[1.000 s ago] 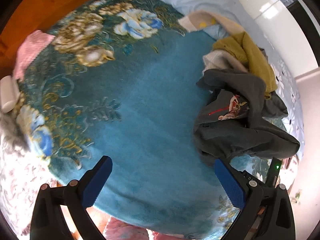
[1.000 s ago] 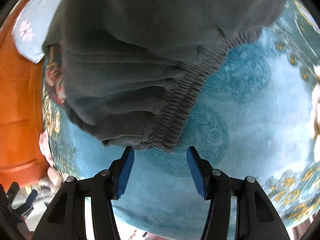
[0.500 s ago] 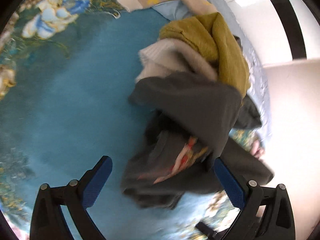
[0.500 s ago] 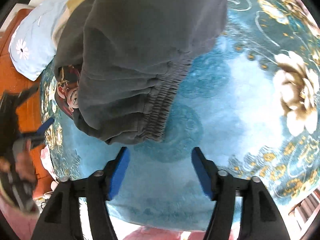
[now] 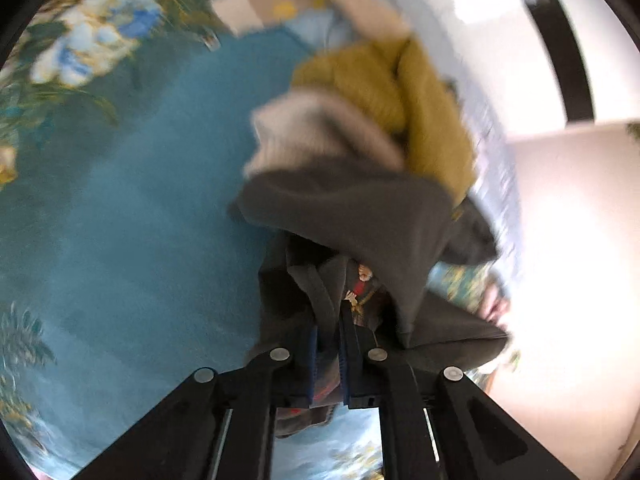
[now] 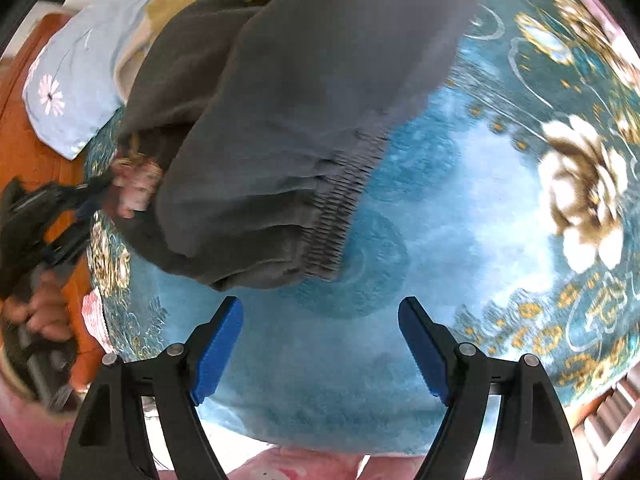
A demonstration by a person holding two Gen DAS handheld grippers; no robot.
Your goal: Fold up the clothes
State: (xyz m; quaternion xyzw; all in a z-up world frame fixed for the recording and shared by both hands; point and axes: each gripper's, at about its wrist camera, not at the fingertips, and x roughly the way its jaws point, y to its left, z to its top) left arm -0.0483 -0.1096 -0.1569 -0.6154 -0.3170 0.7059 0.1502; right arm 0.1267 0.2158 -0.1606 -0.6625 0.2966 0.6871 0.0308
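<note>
On the teal blanket: every place below is given against the dark grey sweatshirt (image 5: pixel 352 208), which lies crumpled on the floral blanket (image 5: pixel 132 216).
Sweatshirt: it is bunched in thick folds, with a ribbed cuff (image 6: pixel 340 204) lying on the blanket at the edge nearest the right claw; a patch of red and cream print (image 5: pixel 360 284) shows among the folds.
Left gripper (image 5: pixel 329 354): its jaws are closing, and the blue pads already pinch a fold at the near edge of the sweatshirt, next to the print.
Right gripper (image 6: pixel 320 354): it hangs above bare blanket just short of the ribbed cuff, jaws spread wide, blue pads (image 6: pixel 218 354) well apart with nothing between them.
Hand: seen from the right wrist, a person's hand (image 6: pixel 42 308) grips the left tool's handle beyond the far side of the sweatshirt from the cuff.
Other clothes: a mustard garment (image 5: pixel 404 92) and a cream one (image 5: pixel 320 128) lie heaped against the sweatshirt, touching it, on the side away from the left claw.
Pillow: a pale blue pillow (image 6: pixel 76 92) with a flower motif lies behind that heap.
</note>
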